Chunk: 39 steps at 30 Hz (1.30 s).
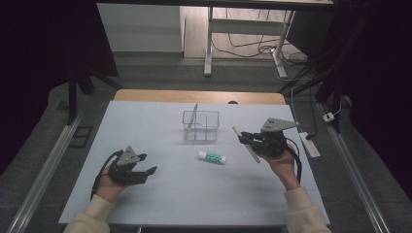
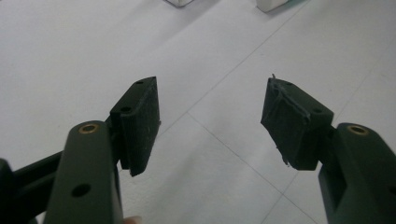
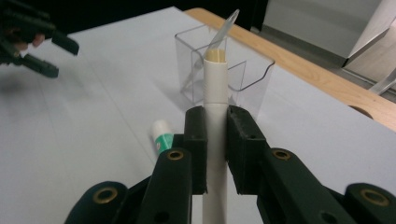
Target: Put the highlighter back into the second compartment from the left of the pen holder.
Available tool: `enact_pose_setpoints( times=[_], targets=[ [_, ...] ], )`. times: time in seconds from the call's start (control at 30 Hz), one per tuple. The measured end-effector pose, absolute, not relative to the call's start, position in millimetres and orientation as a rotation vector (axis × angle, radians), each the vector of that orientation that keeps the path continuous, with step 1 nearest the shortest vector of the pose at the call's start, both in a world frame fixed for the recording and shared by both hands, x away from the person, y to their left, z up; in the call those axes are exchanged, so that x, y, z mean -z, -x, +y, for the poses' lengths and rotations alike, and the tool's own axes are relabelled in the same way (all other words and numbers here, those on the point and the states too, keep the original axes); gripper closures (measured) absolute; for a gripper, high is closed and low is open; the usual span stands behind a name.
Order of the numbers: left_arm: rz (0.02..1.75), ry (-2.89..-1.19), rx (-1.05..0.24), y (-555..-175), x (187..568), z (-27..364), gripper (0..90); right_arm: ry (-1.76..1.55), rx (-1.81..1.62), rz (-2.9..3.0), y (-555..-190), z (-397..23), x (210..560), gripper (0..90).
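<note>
My right gripper (image 3: pixel 215 154) clamps a white pen (image 3: pixel 215 88) above the table (image 1: pixel 160 194), near the clear organizer (image 1: pixel 201 125); a glue stick (image 1: pixel 212 157) lies between. Left gripper (image 2: pixel 210 121) gapes empty; the pen's lower end is hidden.

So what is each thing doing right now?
White stick: clamped in the right gripper, off the table.
Left gripper: jaws open, nothing between them.
Clear organizer: upright on the table, a clear stick-like thing leaning in it.
Glue stick: lying on its side, cap on.
Table: white top.
</note>
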<state>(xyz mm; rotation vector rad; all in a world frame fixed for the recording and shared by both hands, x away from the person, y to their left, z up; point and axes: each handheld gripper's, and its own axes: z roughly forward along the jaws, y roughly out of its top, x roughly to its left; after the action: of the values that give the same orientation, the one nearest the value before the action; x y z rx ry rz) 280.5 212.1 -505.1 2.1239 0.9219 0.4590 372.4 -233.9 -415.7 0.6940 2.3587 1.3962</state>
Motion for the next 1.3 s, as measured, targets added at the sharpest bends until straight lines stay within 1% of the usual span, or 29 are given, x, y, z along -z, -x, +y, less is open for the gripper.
enact_pose_setpoints(
  times=[0.17, 0.77, 1.3],
  targets=[
    [0.946, -2.096, -0.454, -280, 505, 216, 36.5, -0.736, -1.437, 2.295, -378, -227, 414, 78.0],
    [0.955, -2.083, -0.426, -282, 507, 220, 31.8, -0.857, -1.538, 2.122, -402, -192, 401, 78.0],
    [0.949, -2.078, -0.414, -283, 506, 220, 30.6, -0.860, -1.566, 2.054, -420, -163, 389, 78.0]
  ],
)
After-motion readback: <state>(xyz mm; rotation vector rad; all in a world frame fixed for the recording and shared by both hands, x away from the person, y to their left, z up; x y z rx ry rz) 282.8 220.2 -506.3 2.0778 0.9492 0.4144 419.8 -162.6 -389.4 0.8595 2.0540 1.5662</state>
